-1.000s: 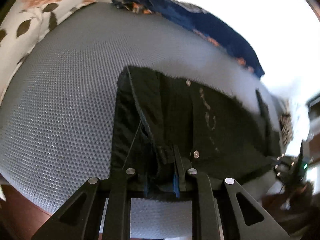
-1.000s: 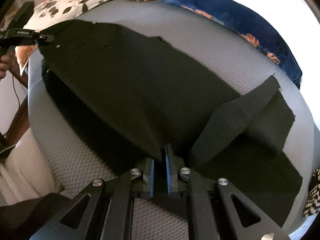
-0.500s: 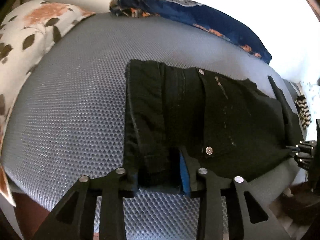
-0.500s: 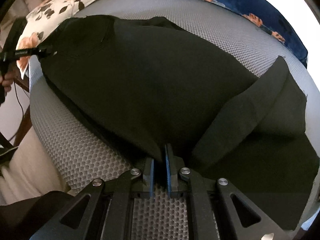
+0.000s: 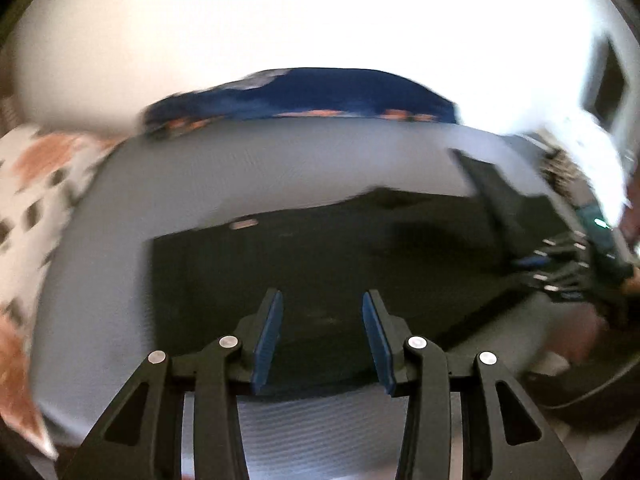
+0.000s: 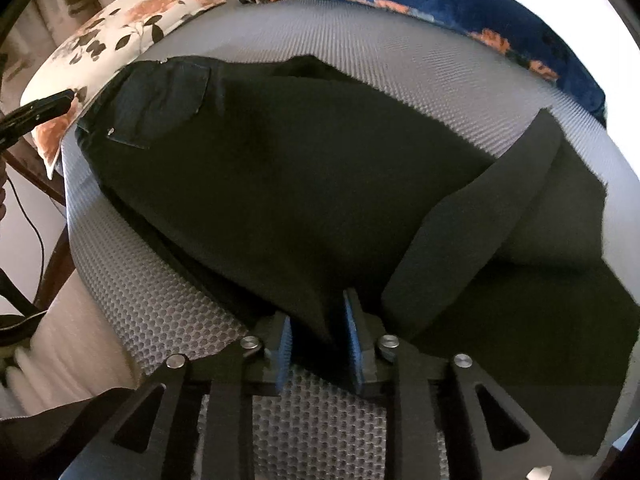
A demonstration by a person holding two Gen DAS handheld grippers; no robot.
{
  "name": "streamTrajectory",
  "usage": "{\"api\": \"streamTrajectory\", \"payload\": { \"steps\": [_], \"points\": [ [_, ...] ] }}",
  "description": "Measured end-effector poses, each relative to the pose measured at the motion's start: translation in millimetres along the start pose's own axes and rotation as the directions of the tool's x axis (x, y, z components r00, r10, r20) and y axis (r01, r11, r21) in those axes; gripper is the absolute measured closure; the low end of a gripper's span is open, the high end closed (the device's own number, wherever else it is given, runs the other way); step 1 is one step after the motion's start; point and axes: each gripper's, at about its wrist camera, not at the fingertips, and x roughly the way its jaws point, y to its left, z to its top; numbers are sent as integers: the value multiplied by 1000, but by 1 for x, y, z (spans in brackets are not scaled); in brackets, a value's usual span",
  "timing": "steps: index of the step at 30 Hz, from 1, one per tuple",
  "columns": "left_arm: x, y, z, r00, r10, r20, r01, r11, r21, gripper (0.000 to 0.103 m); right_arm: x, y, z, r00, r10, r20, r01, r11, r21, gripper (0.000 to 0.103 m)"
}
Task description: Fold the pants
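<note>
Both released, left gripper (image 5: 322, 322) above pants (image 5: 340, 256) on grey mattress (image 5: 200, 176).

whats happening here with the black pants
A person is folding black pants on a grey mattress, with a pair of tongs in each hand. The left tongs are open over the waist end and hold nothing. The right tongs are part open, with a fold of the fabric between the pads. One leg end lies turned over toward a blue blanket.

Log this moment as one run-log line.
left gripper: open, off pants | right gripper: open around fabric | pants: flat on mattress
</note>
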Motion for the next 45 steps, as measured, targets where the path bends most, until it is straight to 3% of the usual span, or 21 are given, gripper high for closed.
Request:
{"api": "streamTrajectory", "payload": {
  "steps": [4,8,11,17,20,24,28,35,39,43,45],
  "points": [
    [33,-60,6,991,-119,-56,126,983,132,57,-6,-4,-2,1000,9,13,-9,1000,5,76],
    [66,-119,2,978,-180,-103,202,936,287,57,-8,-7,1,1000,23,15,-24,1000,19,74],
    [89,-151,4,973,-194,-128,228,907,354,57,-9,-7,3,999,27,20,-27,1000,16,74],
    [126,-189,2,974,-160,-159,215,876,431,57,-13,-9,5,998,41,42,-42,999,22,74],
    [142,-198,0,969,-169,-179,231,879,416,59,-18,-12,3,997,61,50,-63,997,34,72],
    [156,-209,3,957,-216,-194,273,897,348,74,-38,-31,-10,994,54,98,-61,996,70,59],
    [157,-221,1,951,-241,-194,296,893,339,85,-47,-64,-15,990,35,135,-59,982,182,58],
    [158,-223,2,945,-265,-190,311,909,279,92,-17,-108,-9,976,141,165,-195,903,382,58],
    [158,-221,2,940,-279,-198,323,913,248,93,-6,-123,6,971,138,194,-209,884,418,61],
    [160,-218,2,935,-289,-207,331,919,215,93,9,-162,28,964,145,223,-239,836,493,61],
    [163,-217,3,933,-292,-212,335,920,204,93,16,-180,37,961,154,232,-256,813,522,68]
  ]
}}
